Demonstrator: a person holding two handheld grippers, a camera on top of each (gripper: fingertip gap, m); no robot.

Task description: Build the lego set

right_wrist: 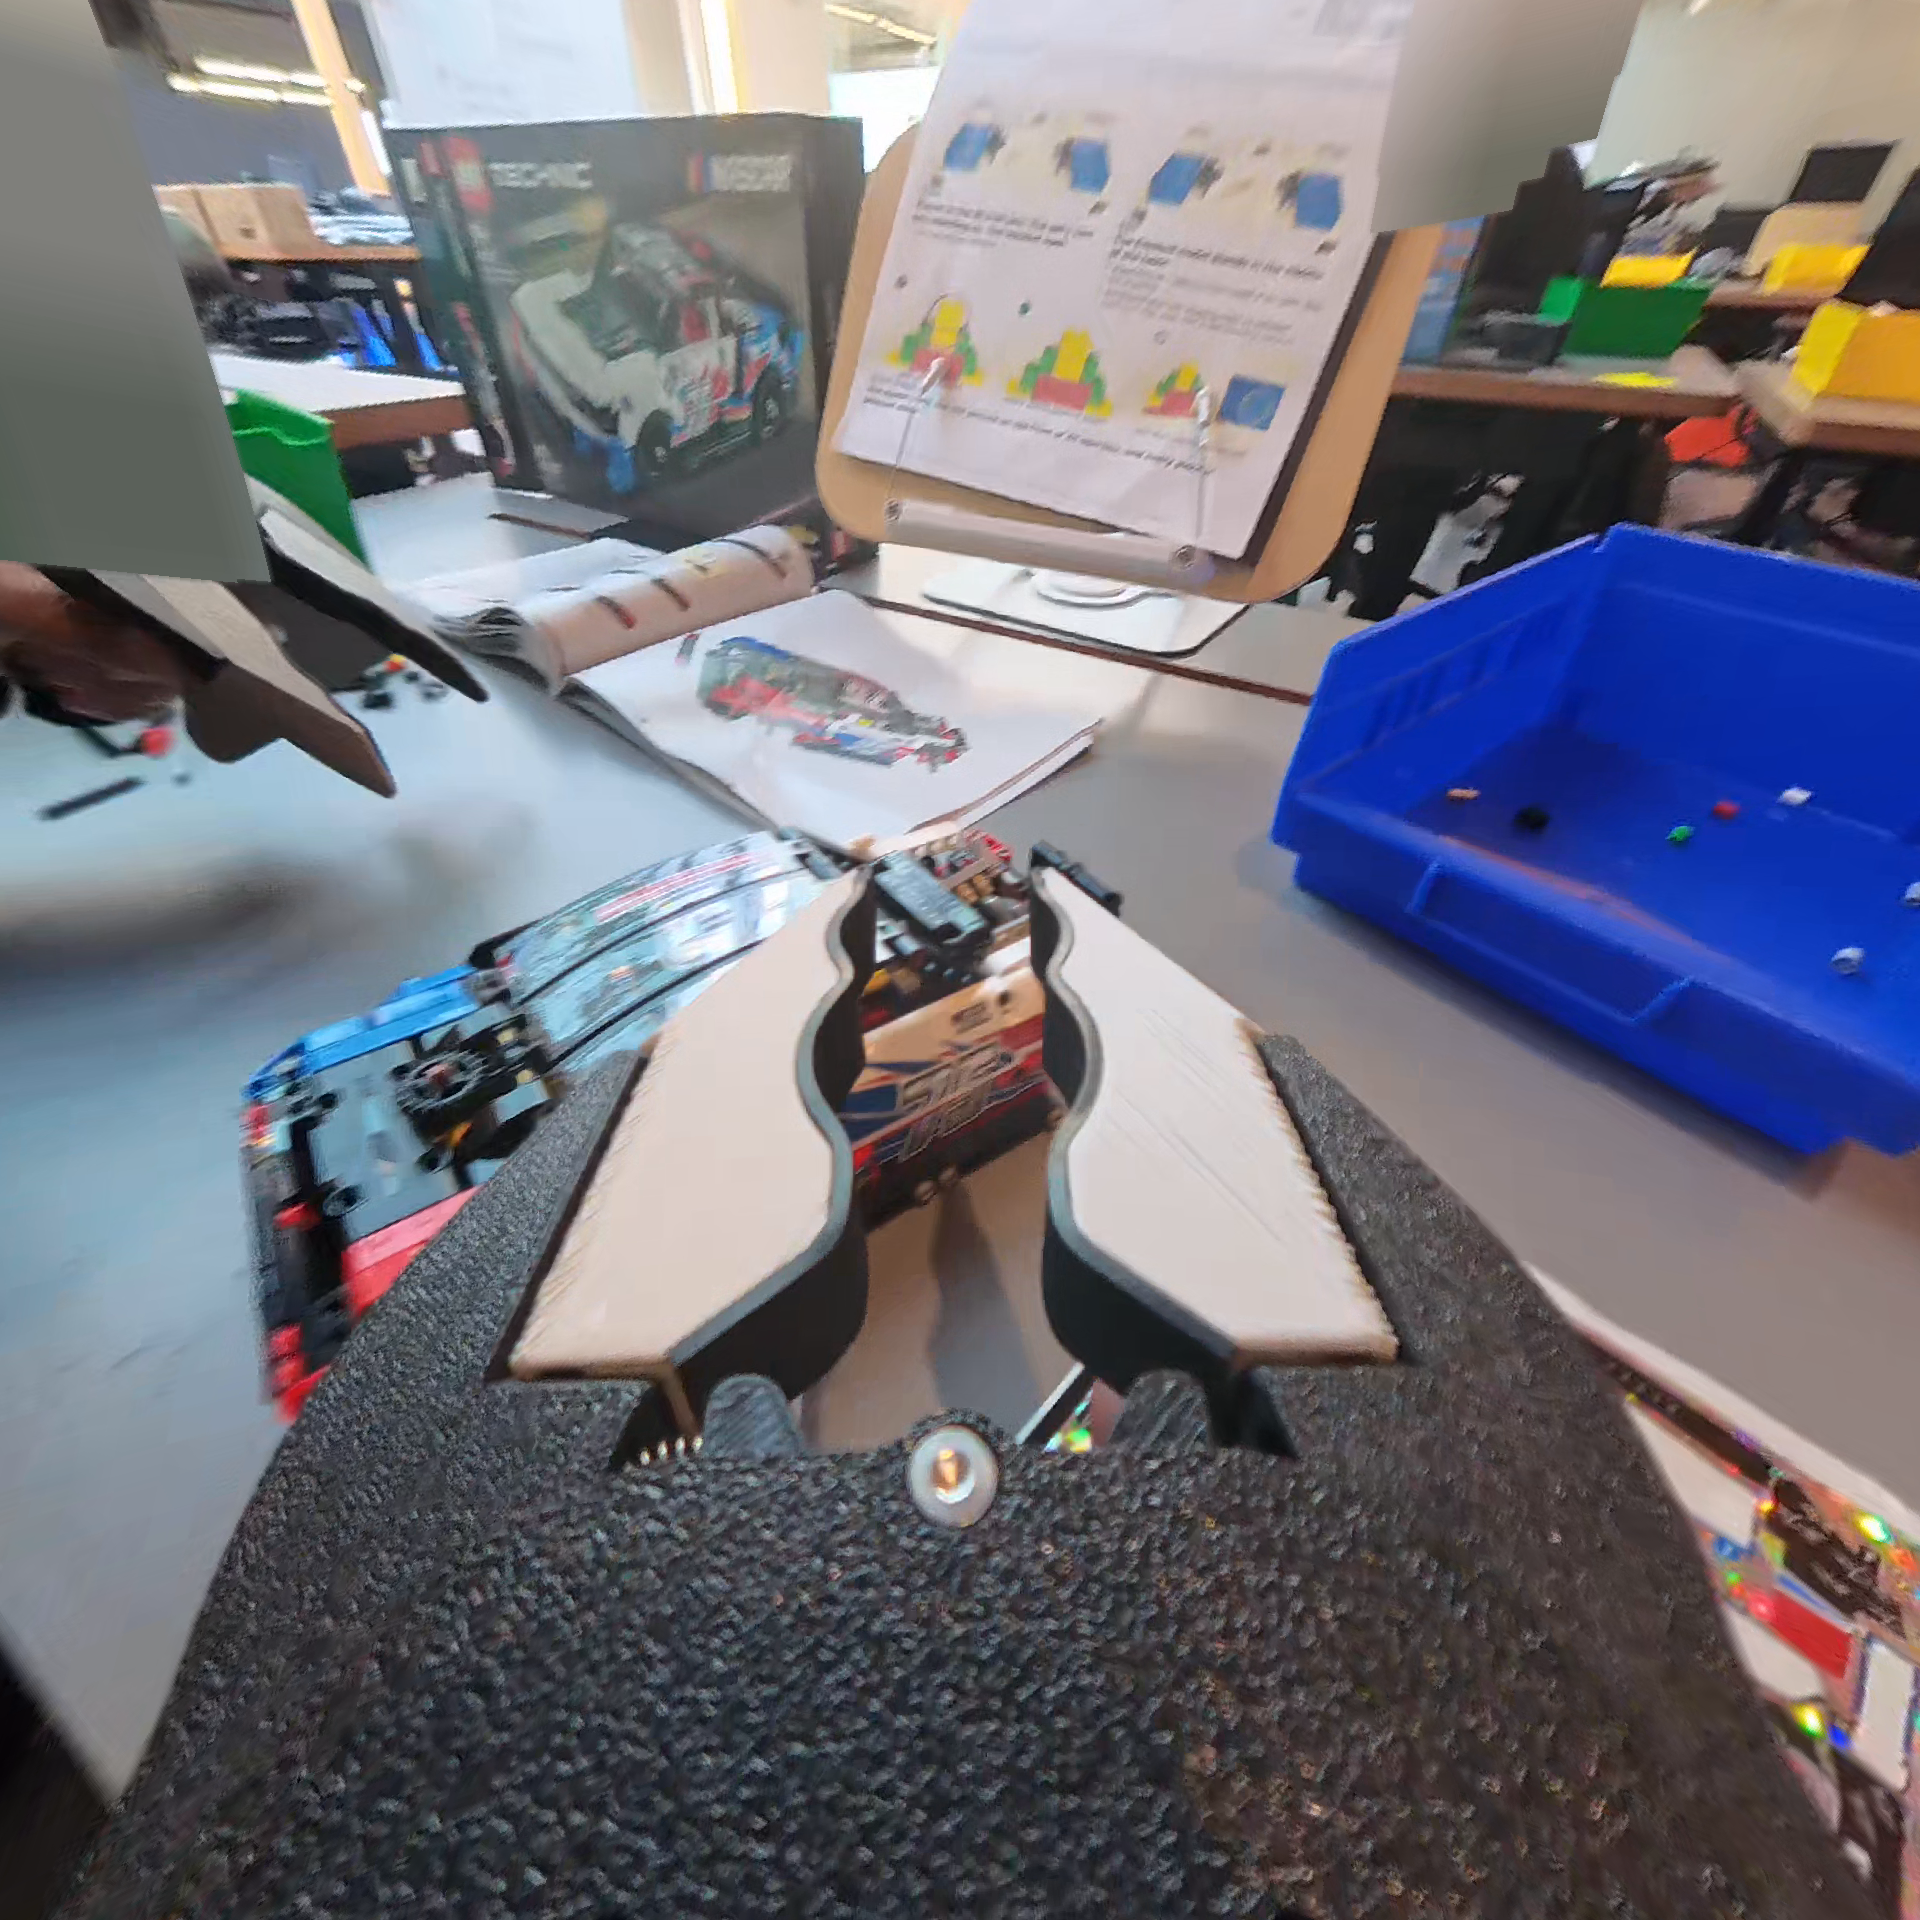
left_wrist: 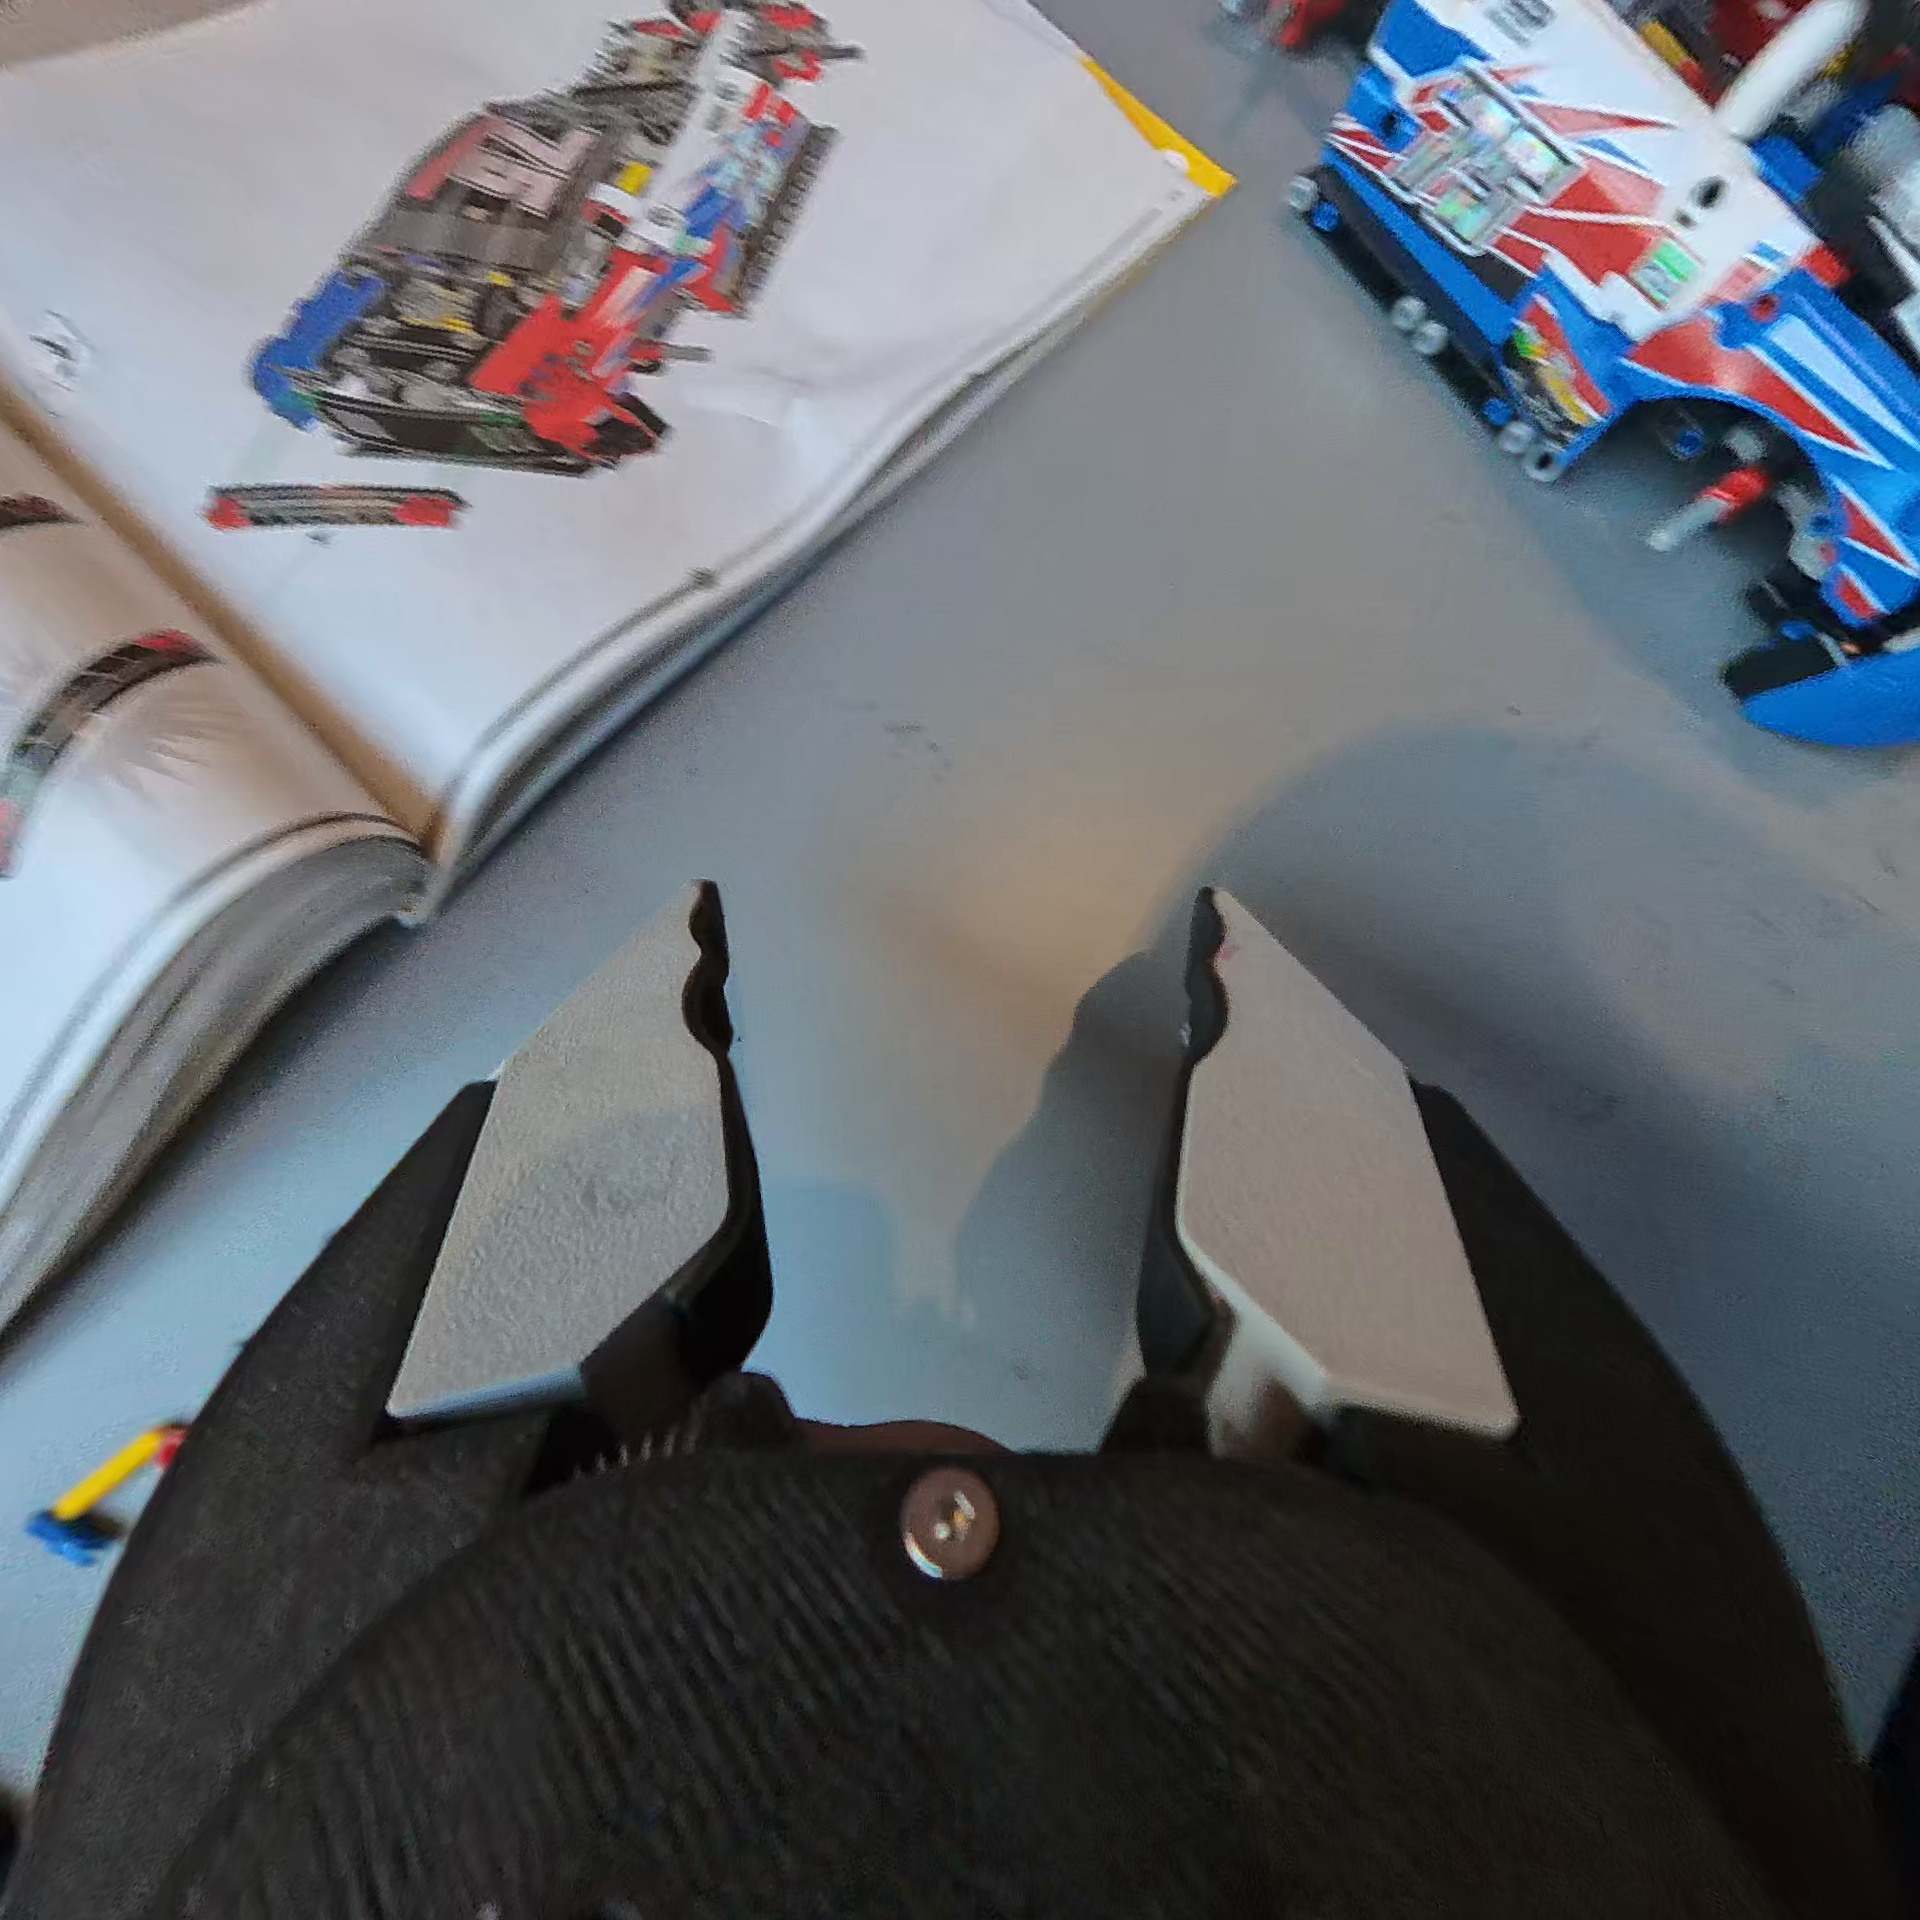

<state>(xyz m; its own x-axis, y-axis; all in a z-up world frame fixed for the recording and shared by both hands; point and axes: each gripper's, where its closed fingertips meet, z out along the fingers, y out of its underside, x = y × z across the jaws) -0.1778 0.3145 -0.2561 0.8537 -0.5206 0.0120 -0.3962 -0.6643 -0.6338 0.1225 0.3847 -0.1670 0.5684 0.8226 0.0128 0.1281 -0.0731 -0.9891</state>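
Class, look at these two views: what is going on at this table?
A person is building a Lego car with two hand-held claws. The left claw hangs open over bare grey table, beside the open instruction book. The right claw is open above the part-built car, gripping nothing. A blue bin holds a few small pieces.

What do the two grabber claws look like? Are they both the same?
Nearly the same. The left gripper has two flat, pale grey fingers that taper to tips, with wavy black pads along their inner edges. They sit in a black ribbed body with a silver screw in the middle. The right gripper has pale, wavy-edged fingers too, on a rough, grainy black body with its own screw. No cables show.
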